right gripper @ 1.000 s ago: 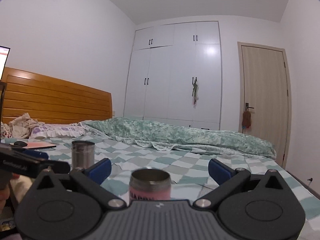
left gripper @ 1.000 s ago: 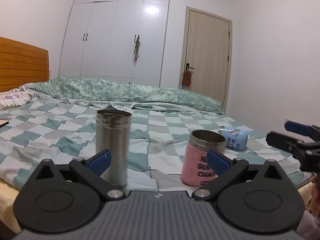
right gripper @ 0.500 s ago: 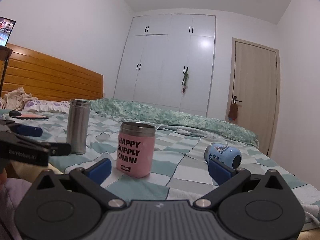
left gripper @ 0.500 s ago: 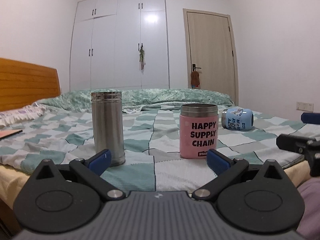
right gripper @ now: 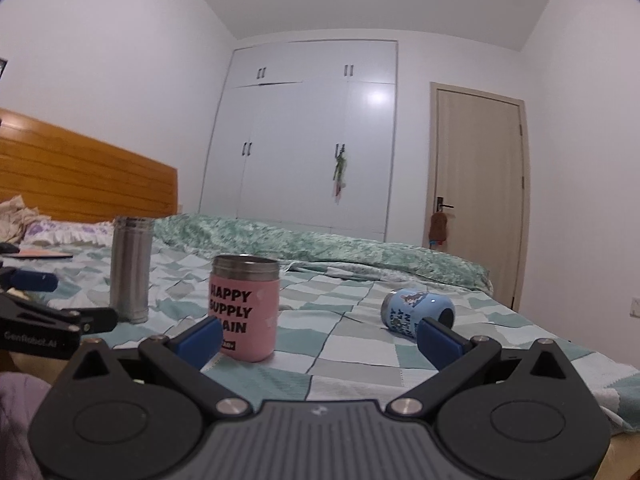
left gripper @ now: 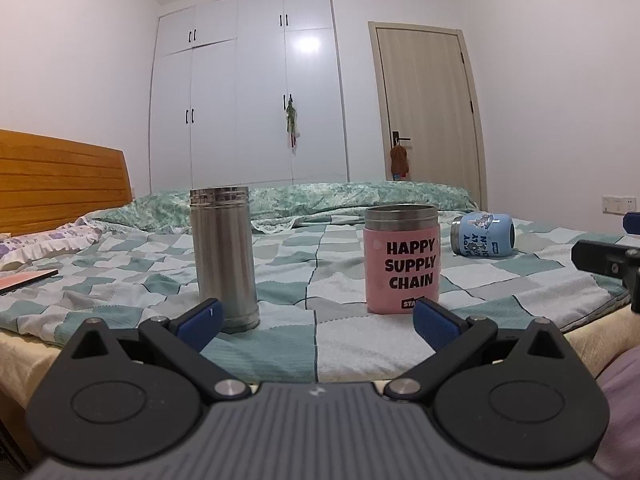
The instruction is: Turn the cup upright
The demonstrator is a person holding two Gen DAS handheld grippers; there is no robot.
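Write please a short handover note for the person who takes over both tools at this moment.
Left tool: open, empty, held low at the near edge of the bed.
Right tool: open, empty, facing the cups.
Blue cup: lies on its side, far right on the checked bedspread.
Pink cup and steel flask: standing upright.
Done: no grasp yet.
Left: grip the blue cup, probably with the right tool, and stand it upright.
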